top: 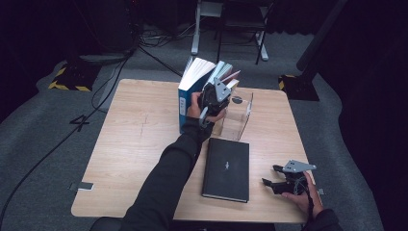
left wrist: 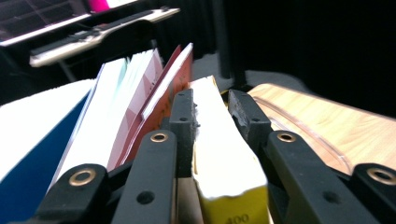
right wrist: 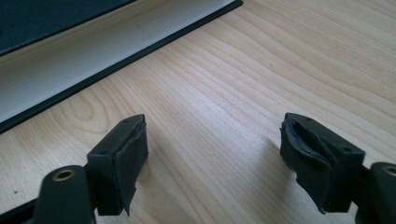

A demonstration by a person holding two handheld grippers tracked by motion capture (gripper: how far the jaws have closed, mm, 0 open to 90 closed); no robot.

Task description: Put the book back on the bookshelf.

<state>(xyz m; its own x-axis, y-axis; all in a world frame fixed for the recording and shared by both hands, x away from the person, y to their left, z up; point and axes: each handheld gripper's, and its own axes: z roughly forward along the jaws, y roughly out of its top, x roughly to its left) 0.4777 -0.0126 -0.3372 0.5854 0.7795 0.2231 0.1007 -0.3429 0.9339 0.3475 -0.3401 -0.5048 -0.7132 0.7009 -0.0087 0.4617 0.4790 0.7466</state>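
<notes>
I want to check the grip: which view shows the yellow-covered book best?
The left gripper view: the yellow-covered book sits close up, clamped between the left gripper pads. The high view has it mostly hidden behind that gripper.

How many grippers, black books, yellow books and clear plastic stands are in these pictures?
Grippers: 2, left gripper and right gripper
Black book: 1
Yellow book: 1
Clear plastic stand: 1
Total: 5

Grey carpeted floor (top: pixel 57 139) with black cables (top: pixel 48 154), dark curtained surroundings, metal stand legs (top: pixel 196 33) behind the wooden table (top: pixel 139 144)
</notes>
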